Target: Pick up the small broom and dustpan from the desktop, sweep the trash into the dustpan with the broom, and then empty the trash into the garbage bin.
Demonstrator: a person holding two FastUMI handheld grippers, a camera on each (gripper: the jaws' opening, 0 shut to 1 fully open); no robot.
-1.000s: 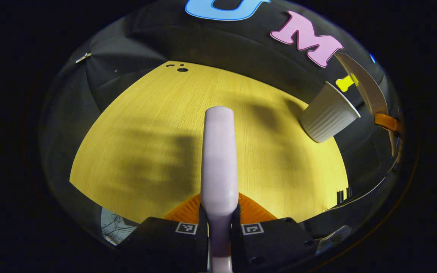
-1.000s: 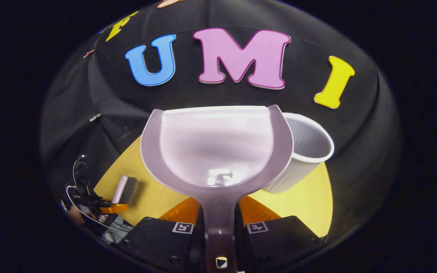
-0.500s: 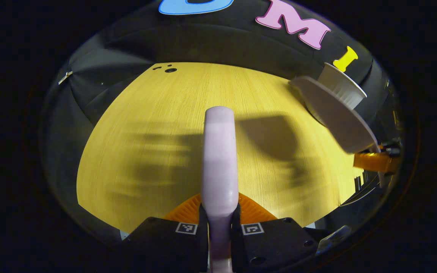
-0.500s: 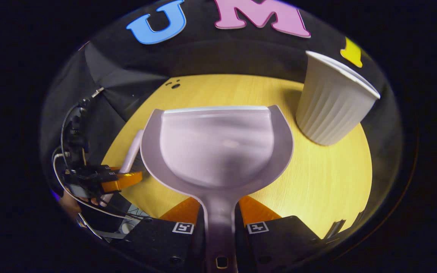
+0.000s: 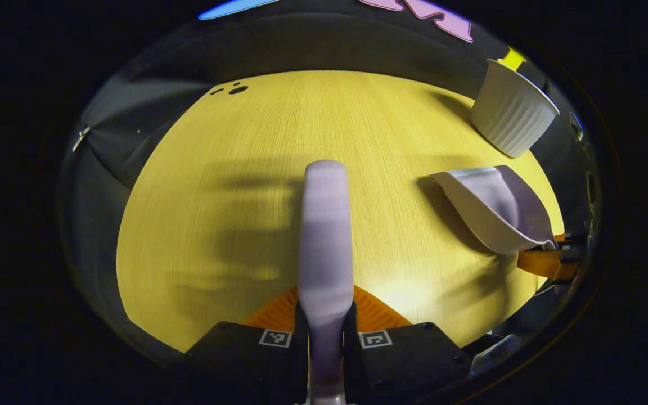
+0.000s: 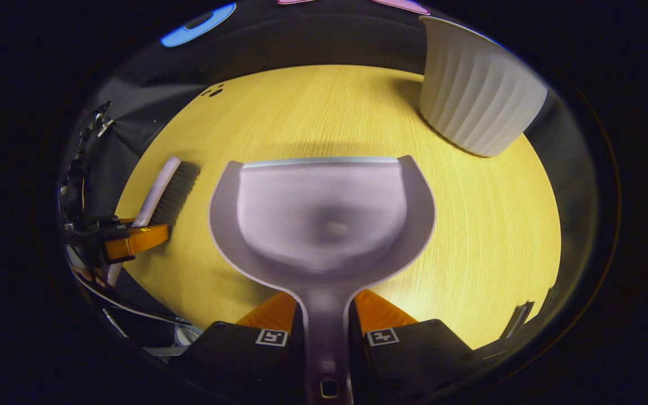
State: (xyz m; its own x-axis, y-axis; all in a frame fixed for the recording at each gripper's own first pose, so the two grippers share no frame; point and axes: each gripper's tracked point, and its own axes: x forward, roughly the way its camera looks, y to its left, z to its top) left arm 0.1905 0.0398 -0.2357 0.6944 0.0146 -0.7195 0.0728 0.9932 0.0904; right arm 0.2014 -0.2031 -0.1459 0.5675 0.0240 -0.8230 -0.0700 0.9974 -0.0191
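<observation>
Pretty dim booth, warm light on the wooden desktop (image 5: 245,197) with soft smeary shadows; dustpan (image 6: 324,219) looks a bit motion-blurred, and fisheye bends the edges.

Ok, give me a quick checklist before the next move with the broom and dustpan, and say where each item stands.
1. Left gripper shut on the broom handle: ok.
2. Right gripper shut on the dustpan handle: ok.
3. Dustpan emptied: cannot tell; a small blurred speck shows in the pan.
4. Garbage bin upright on the desktop: ok.
5. Dustpan apart from the bin: ok.
6. Trash left on the desktop: none seen, ok.
</observation>
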